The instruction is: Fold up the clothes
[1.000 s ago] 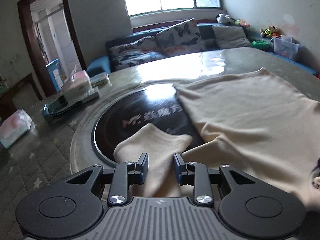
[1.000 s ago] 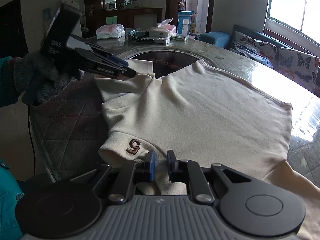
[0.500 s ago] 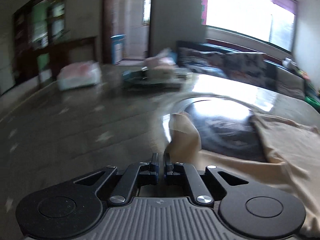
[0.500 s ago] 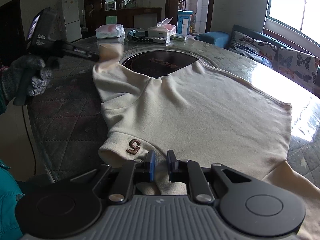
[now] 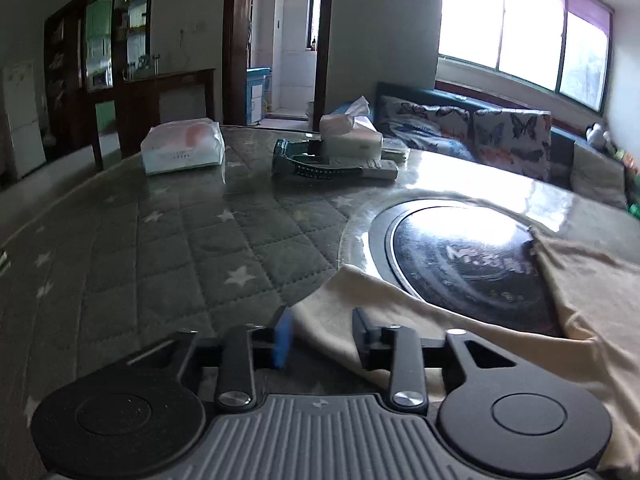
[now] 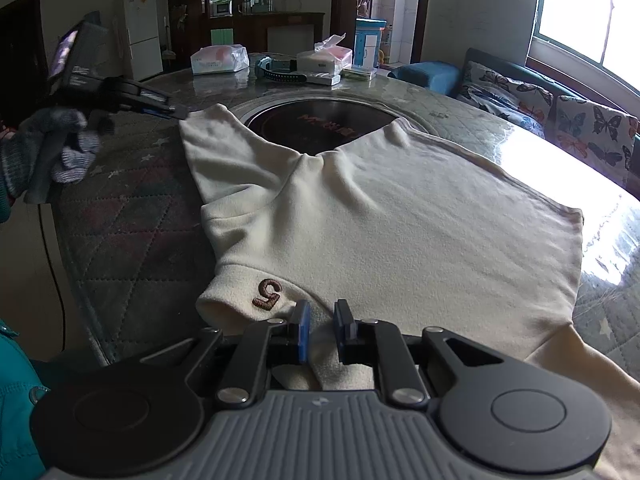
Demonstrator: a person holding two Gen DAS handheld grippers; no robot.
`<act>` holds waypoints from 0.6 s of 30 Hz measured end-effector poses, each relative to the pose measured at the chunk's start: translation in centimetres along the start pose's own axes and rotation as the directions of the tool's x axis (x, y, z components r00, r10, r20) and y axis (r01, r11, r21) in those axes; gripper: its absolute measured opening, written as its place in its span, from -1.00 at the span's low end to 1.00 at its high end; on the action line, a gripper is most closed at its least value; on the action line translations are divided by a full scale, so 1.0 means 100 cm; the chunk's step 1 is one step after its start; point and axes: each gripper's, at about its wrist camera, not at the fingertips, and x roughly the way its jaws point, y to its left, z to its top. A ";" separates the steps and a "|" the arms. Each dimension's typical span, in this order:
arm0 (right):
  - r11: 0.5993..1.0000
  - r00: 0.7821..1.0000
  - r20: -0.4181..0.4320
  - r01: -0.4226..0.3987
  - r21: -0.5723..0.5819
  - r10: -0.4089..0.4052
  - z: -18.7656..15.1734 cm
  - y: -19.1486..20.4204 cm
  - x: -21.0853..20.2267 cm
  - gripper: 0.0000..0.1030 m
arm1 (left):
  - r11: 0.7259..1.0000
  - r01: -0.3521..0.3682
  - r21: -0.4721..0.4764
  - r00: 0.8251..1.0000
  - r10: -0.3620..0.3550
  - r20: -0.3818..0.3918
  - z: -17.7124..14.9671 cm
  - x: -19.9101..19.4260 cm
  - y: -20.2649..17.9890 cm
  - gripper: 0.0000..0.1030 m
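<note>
Left hand-held gripper [image 5: 322, 336]: jaws opening, sleeve [image 5: 344, 304] end lying between them — pads not pressing it.
Right hand-held gripper [image 6: 320, 330]: closed on a fold of the shirt [image 6: 400, 216] just beside its collar [image 6: 240, 300].
Shirt: spread flat on the surface [image 6: 132, 216] ahead of the right hand-held gripper — sleeve reaching to the left one's tips.

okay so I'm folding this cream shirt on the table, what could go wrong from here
1. The left gripper jaws are opening with the sleeve end between them, so the sleeve may slump out of line.
2. The right gripper is shut on the collar; a tug could drag the whole shirt.
3. The glossy table may let fabric slide.
</note>
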 end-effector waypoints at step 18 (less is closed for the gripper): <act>0.998 1.000 -0.029 -0.012 -0.057 0.010 0.004 -0.001 0.001 -0.74 | 0.990 -0.142 0.010 0.990 0.142 -0.020 -0.010 -0.010 0.010 -0.92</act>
